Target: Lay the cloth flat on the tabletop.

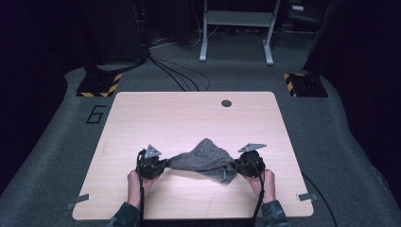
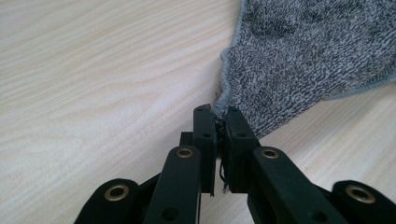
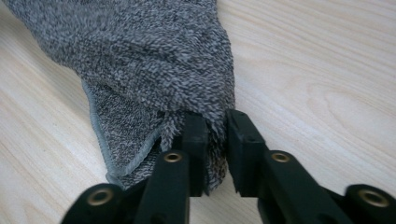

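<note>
Grey towel [image 1: 204, 158] stretched between jaws: left gripper [image 2: 218, 122] pinching hem corner, right gripper [image 3: 215, 130] clamping thick fold. Risk: thin corner slipping out under pull.

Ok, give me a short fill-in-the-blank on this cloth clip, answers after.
1. The grey terry cloth lies on the light wooden ____.
2. The left gripper is shut on the cloth's stitched ____.
3. Between the left gripper and the right gripper, the cloth's middle bunches into a ____.

Missing words: table; edge; hump
</note>
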Demonstrator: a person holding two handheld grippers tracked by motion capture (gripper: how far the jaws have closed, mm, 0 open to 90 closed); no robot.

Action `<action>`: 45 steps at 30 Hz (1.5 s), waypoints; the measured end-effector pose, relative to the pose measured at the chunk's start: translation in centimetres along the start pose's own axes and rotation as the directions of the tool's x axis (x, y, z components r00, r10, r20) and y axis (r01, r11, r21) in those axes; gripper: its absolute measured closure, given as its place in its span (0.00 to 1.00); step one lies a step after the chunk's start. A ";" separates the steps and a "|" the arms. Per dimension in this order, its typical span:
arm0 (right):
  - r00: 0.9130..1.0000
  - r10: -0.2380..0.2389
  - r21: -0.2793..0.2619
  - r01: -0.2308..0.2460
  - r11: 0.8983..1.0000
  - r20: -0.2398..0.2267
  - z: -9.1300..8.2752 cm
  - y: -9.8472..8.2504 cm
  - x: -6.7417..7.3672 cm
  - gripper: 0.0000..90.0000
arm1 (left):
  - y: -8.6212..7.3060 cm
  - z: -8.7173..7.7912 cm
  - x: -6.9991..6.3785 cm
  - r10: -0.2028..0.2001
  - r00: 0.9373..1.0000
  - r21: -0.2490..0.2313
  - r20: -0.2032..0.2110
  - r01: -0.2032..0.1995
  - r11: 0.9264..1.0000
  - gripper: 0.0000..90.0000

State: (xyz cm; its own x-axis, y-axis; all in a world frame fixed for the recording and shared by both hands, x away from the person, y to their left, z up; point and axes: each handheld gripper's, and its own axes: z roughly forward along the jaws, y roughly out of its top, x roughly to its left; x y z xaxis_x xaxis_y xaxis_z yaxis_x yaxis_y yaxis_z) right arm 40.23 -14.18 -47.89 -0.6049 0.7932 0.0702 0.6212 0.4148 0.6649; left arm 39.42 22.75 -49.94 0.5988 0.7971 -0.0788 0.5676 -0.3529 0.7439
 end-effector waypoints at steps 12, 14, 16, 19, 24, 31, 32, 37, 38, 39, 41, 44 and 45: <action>0.998 0.065 -0.057 -0.066 0.996 -0.009 -3.2 -1.7 1.3 0.50 | 1.2 -0.2 -1.2 0.046 0.999 0.039 -0.004 -0.046 0.998 0.38; 0.998 0.061 -0.030 -0.062 0.998 -0.015 -3.0 -2.5 1.9 0.49 | 1.2 0.3 -1.2 0.051 0.999 0.058 -0.006 -0.050 0.997 0.36; 0.998 0.058 -0.012 -0.059 0.998 -0.028 -2.4 -3.1 2.5 0.48 | 1.1 0.8 -1.2 0.043 0.999 0.064 -0.016 -0.042 0.997 0.36; 0.999 0.048 0.015 -0.048 0.999 -0.025 -1.1 -3.7 3.6 0.50 | 1.0 1.0 -1.0 0.055 0.998 0.094 -0.015 -0.054 0.994 0.38; 1.000 -0.005 0.035 0.004 0.999 0.028 1.0 -3.8 4.5 0.71 | 0.3 1.6 -0.4 0.060 0.998 0.132 -0.028 -0.056 0.990 0.59; 0.998 -0.021 0.032 0.019 0.999 0.053 1.1 -3.8 3.7 0.94 | 0.1 1.8 0.2 0.038 0.999 0.116 -0.009 -0.037 0.993 0.90; 0.998 -0.032 0.034 0.030 0.999 0.061 1.0 -3.8 3.5 0.94 | 0.0 1.8 0.2 0.035 0.999 0.104 -0.014 -0.033 0.994 0.92; 0.989 -0.049 0.055 0.041 0.998 0.142 0.8 -3.6 1.9 0.95 | 0.0 1.4 0.6 -0.017 1.000 0.074 0.012 0.016 0.997 0.93; 0.986 -0.041 0.050 0.033 0.998 0.160 0.8 -3.5 1.3 0.95 | 0.1 1.2 0.6 -0.026 1.000 0.067 0.015 0.024 0.997 0.92; 0.986 -0.041 0.050 0.033 0.998 0.160 0.8 -3.5 1.3 0.95 | 0.1 1.2 0.6 -0.026 1.000 0.067 0.015 0.024 0.997 0.90; 0.984 -0.006 0.038 0.000 0.999 0.175 0.4 -2.9 -0.1 0.86 | 0.3 1.2 0.6 -0.029 1.000 0.071 0.004 0.029 0.997 0.74; 0.990 0.021 -0.012 -0.019 1.000 0.142 -0.7 -2.5 0.2 0.73 | 0.4 0.8 0.7 -0.035 0.999 0.085 -0.008 0.035 0.996 0.55; 0.990 0.021 -0.012 -0.019 1.000 0.142 -0.7 -2.5 0.2 0.73 | 0.4 0.8 0.7 -0.035 0.999 0.085 -0.008 0.035 0.996 0.52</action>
State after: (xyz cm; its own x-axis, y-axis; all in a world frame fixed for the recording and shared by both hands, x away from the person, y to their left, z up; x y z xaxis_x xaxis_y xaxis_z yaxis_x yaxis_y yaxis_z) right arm 38.23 -15.41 -49.05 -0.5149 0.8569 -0.0222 0.6269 0.3941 0.6720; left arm 40.59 22.76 -50.22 0.5740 0.8128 -0.0991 0.6341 -0.3647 0.6818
